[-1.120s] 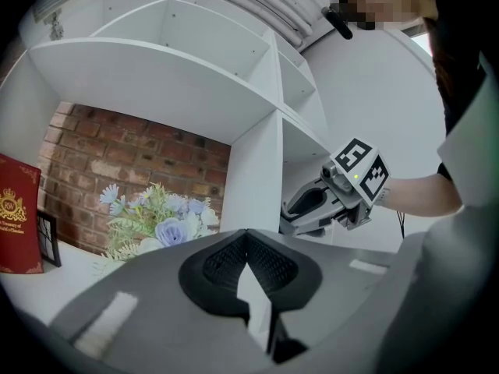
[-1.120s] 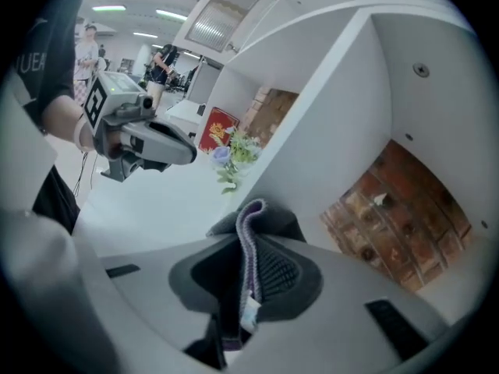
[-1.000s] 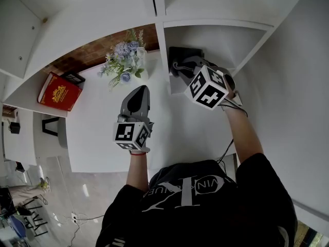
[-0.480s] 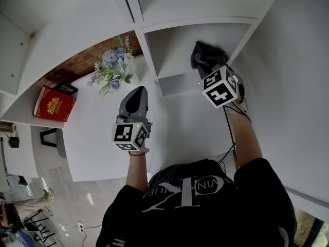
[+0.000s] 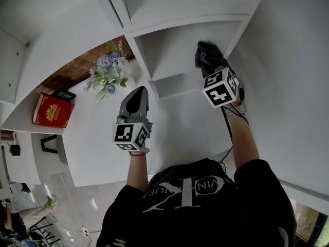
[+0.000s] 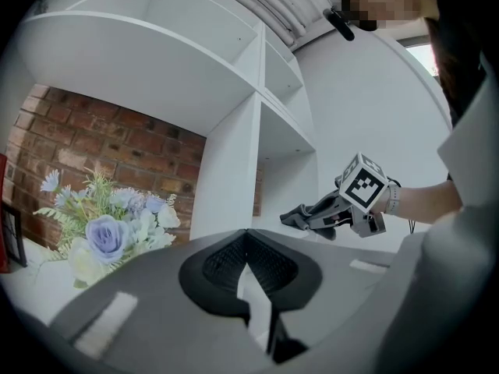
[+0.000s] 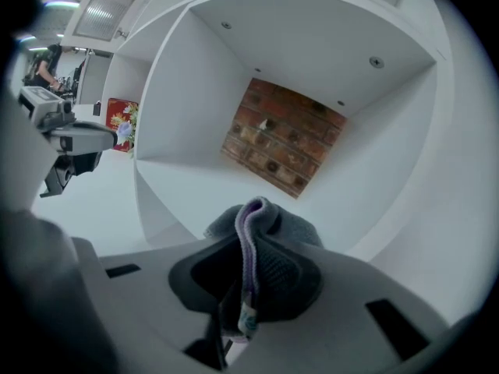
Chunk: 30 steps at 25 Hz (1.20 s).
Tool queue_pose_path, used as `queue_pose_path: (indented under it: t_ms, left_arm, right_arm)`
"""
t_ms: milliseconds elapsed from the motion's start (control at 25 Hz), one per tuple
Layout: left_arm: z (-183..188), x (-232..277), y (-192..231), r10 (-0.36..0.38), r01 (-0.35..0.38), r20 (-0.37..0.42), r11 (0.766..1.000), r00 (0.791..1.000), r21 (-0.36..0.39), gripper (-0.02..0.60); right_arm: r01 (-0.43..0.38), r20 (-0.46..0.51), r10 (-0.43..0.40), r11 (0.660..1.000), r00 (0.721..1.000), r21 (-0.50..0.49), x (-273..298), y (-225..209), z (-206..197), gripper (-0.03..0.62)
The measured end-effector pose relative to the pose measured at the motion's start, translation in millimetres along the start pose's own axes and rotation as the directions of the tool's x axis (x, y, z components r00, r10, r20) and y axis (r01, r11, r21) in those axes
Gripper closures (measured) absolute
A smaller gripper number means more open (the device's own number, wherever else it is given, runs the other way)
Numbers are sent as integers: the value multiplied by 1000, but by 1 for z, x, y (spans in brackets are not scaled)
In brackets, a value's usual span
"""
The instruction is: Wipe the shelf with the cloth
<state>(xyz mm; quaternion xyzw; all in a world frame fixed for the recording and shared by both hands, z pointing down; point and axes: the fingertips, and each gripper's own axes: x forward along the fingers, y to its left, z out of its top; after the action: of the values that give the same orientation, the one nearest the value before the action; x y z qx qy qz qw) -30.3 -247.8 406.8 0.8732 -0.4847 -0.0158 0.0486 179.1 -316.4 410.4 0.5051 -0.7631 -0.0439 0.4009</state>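
A dark grey cloth (image 5: 206, 53) (image 7: 261, 244) with a lilac edge is bunched between the jaws of my right gripper (image 5: 209, 62) (image 7: 245, 287), which is shut on it. The cloth presses on the floor of the white shelf (image 5: 177, 53) compartment near its right wall. From the left gripper view, the cloth (image 6: 300, 216) and right gripper (image 6: 327, 213) sit at the compartment's mouth. My left gripper (image 5: 136, 99) (image 6: 253, 287) hovers over the white desk (image 5: 103, 138), its jaws nearly together with nothing between them.
A bouquet of pale blue flowers (image 5: 107, 72) (image 6: 109, 228) stands on the desk left of the shelf divider (image 5: 139, 55). A red book (image 5: 50, 110) leans at the far left. A brick wall (image 7: 281, 146) backs the compartment.
My right gripper carried the cloth from the compartment's left front across to its right side. The left gripper stayed where it was.
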Motion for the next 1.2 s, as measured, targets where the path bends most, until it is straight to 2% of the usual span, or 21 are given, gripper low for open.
queue_pose_path:
  t_ms: [120, 200, 240, 280, 320, 400, 480, 520, 560, 680, 760, 840, 920, 960, 1040, 1120, 1200]
  left_arm:
    - [0, -2, 2, 8, -8, 0, 1000, 1000, 0, 571]
    - [0, -4, 3, 14, -14, -1, 1000, 1000, -1, 571]
    - [0, -5, 4, 17, -17, -2, 1000, 1000, -1, 571]
    - [0, -7, 5, 21, -21, -3, 1000, 1000, 0, 571]
    - [0, -8, 6, 27, -27, -4, 1000, 1000, 2, 571]
    - [1, -12, 10, 40, -40, -3, 999, 999, 5, 571]
    - [2, -16, 14, 58, -57, -6, 998, 998, 16, 571]
    - [2, -18, 15, 66, -66, -9, 997, 998, 26, 571]
    - [2, -20, 17, 74, -73, -12, 997, 997, 38, 571]
    - [4, -24, 20, 89, -88, -13, 995, 996, 52, 571]
    - [6, -28, 23, 101, -100, -9, 994, 995, 51, 571]
    - [7, -31, 27, 114, -114, -8, 992, 993, 49, 571]
    - [8, -33, 29, 121, -121, -6, 991, 993, 49, 571]
    - [8, -33, 30, 121, -121, -5, 991, 993, 49, 571]
    - [9, -32, 30, 118, -118, -2, 992, 993, 49, 571]
    - [11, -29, 29, 112, -112, 2, 993, 994, 47, 571]
    - [12, -27, 27, 104, -104, 6, 994, 995, 47, 571]
  right_arm:
    - [-18, 30, 20, 998, 999, -54, 0, 6, 10, 537]
    - [-97, 128, 94, 995, 987, 18, -3, 17, 31, 537]
    - [-168, 197, 148, 981, 969, 92, -5, 23, 46, 537]
    - [-254, 273, 202, 953, 941, 168, -7, 30, 63, 537]
    - [-344, 349, 252, 910, 903, 233, -8, 36, 81, 537]
    - [-516, 491, 326, 795, 808, 319, -10, 49, 114, 537]
    - [-650, 609, 352, 659, 711, 378, -8, 59, 141, 537]
    - [-700, 650, 351, 585, 674, 410, -4, 63, 150, 537]
    - [-736, 677, 346, 509, 650, 447, 2, 65, 155, 537]
    - [-789, 703, 358, 266, 614, 553, 21, 73, 158, 537]
    - [-808, 725, 380, 122, 575, 577, 28, 78, 159, 537]
    - [-821, 758, 378, 12, 532, 570, 30, 79, 162, 537]
    - [-830, 791, 357, -69, 497, 553, 28, 76, 166, 537]
    - [-836, 807, 342, -97, 482, 540, 26, 74, 169, 537]
    - [-849, 831, 317, -120, 458, 514, 20, 68, 176, 537]
    - [-861, 842, 304, -110, 447, 497, 15, 62, 183, 537]
    - [-864, 841, 300, -88, 451, 495, 11, 56, 187, 537]
